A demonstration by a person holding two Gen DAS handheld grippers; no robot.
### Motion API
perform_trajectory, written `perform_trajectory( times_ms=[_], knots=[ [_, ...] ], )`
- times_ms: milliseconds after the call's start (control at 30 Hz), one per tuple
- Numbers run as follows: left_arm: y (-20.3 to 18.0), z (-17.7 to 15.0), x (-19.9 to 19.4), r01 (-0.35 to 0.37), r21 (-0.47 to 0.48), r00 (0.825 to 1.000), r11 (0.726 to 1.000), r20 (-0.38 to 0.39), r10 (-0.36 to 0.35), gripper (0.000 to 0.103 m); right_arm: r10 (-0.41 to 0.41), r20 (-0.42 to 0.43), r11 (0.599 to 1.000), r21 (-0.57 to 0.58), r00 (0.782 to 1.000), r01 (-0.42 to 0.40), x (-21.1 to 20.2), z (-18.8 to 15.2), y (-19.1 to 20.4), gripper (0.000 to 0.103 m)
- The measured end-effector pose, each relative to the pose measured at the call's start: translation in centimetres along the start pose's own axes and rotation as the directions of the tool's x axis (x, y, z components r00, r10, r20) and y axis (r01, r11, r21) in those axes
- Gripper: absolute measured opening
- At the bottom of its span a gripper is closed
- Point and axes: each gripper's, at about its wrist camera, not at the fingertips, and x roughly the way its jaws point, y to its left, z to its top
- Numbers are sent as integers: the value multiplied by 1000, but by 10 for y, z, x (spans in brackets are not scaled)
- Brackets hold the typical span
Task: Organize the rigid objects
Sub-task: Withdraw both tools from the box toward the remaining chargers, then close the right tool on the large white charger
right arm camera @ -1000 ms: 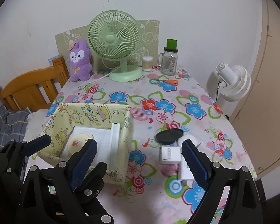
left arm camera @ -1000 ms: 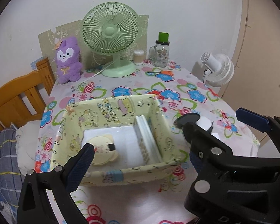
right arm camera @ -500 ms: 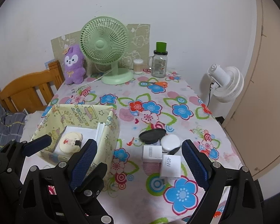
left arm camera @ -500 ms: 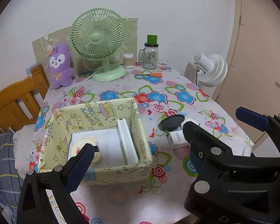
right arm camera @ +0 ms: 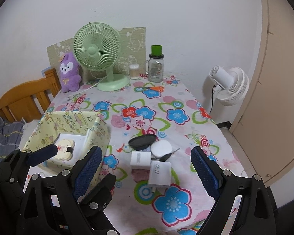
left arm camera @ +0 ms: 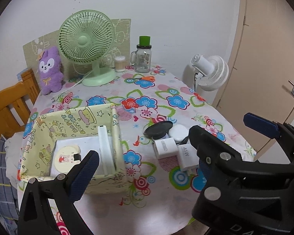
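A yellow patterned box (left arm camera: 115, 129) stands open on the floral tabletop (left arm camera: 166, 99), holding a round cream case (left arm camera: 67, 157) and a white slab (left arm camera: 105, 152) leaning on its wall. Beside it cluster two white chargers (right arm camera: 159, 173), a black disc (right arm camera: 142, 140) and a white puck (right arm camera: 161, 148).

Black plastic grippers (right arm camera: 147, 166), silver screws; jaws carry textured blue pads (right arm camera: 203, 168).

Both grippers open, angled downward

Your right gripper (right arm camera: 147, 168) pointed down at a slant, its blue-padded jaws spread wide with nothing clamped between them. Your left gripper (left arm camera: 172, 145) was pitched likewise beside it, jaws also apart and empty.
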Motion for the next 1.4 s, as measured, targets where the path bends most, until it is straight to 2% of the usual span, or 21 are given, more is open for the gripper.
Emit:
perform_trajectory(
  times_ms=[200,700,1033,1400],
  knots=[
    [-10,-5,7,27,-20,1000,999,-11,-28,103,11,6,1000,6,1000,-11,2,-5,-16,94],
    [-31,-22,32,25,-38,999,999,-39,-27,103,56,-8,998,0,998,-56,21,-26,-45,94],
    [-47,-32,61,54,-37,994,998,-93,-57,103,35,-50,999,3,998,-35,42,-41,-66,94],
    [-48,-43,89,26,-11,990,1000,-135,-28,102,55,-132,998,8,990,-55,79,-55,-65,94]
  ],
)
